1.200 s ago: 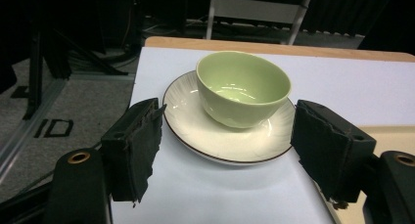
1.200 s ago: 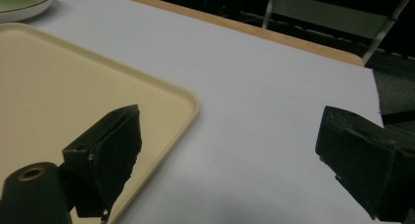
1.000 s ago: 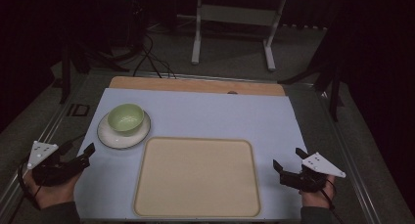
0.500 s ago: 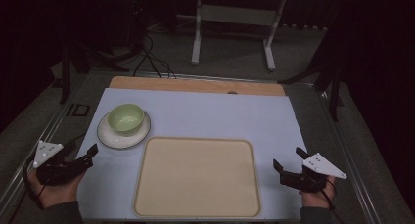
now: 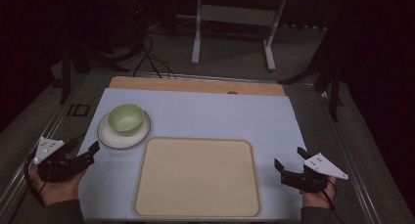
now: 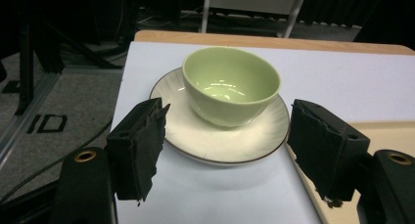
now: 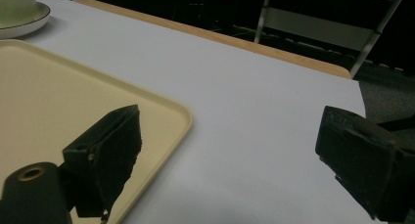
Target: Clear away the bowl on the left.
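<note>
Green bowl dead ahead of left claw

Green bowl (image 6: 231, 84) sits on white saucer (image 6: 222, 138), far-left of table, beside tray (image 5: 197, 177). Left gripper (image 6: 227, 145) (jaws wide apart, nothing held) faces it straight on, much nearer than right gripper (image 5: 292, 166), also agape and empty, opp. side.

The left tongs (image 6: 227, 153) gape wide before a green bowl (image 6: 231, 83) standing on a white saucer (image 6: 220, 136), near the surface's (image 6: 342, 82) left edge.

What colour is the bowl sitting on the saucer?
Pale green, glossy inside. The bowl shows best in the left gripper view, standing on a white saucer with a thin dark rim.
</note>
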### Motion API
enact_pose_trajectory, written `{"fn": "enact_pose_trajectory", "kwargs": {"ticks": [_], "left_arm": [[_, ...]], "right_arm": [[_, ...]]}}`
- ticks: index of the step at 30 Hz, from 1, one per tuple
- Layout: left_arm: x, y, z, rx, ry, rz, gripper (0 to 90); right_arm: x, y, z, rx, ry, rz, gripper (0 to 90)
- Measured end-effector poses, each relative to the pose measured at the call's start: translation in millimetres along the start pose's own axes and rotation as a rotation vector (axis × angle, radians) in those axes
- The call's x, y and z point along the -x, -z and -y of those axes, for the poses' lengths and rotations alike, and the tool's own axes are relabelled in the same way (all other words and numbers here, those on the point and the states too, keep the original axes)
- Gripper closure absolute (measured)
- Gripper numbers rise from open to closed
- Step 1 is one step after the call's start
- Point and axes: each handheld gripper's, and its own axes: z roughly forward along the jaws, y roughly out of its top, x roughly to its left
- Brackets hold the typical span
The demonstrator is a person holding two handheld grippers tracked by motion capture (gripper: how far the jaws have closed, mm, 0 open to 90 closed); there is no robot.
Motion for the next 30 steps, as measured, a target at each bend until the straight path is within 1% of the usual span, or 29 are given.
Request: {"fn": "enact_pose_trajectory", "kwargs": {"ticks": [1, 10, 20, 21, 25, 26, 27, 30], "left_arm": [[2.5, -0.7, -2.8, -0.001, -0.01, 0.007, 30.5], [8.9, -5.7, -9.7, -0.005, -0.03, 0.024, 30.5], [12.9, -10.5, -22.5, 0.006, -0.028, 0.036, 30.6], [13.6, -11.1, -25.6, 0.009, -0.035, 0.034, 30.6], [13.8, -11.9, -30.2, 0.014, -0.042, 0.038, 30.6], [13.5, -12.4, -33.3, 0.017, -0.053, 0.037, 30.5], [13.5, -12.4, -33.3, 0.017, -0.053, 0.037, 30.5], [11.1, -14.6, -37.7, 0.014, -0.07, 0.033, 30.4]], "right_arm": [[0.0, 0.0, 0.0, 0.0, 0.001, 0.001, 9.5], [0.4, 0.5, -0.2, 0.006, 0.003, 0.001, 9.5], [0.6, 0.8, -0.7, 0.011, 0.001, 0.003, 9.5], [0.6, 0.7, -0.7, 0.01, 0.002, 0.003, 9.5], [0.6, 0.6, -0.7, 0.011, 0.003, 0.003, 9.5], [0.7, 0.8, -0.8, 0.011, 0.0, 0.004, 9.5], [0.7, 0.8, -0.8, 0.011, 0.0, 0.004, 9.5], [1.0, 1.0, -0.7, 0.013, -0.001, 0.006, 9.5]]}}
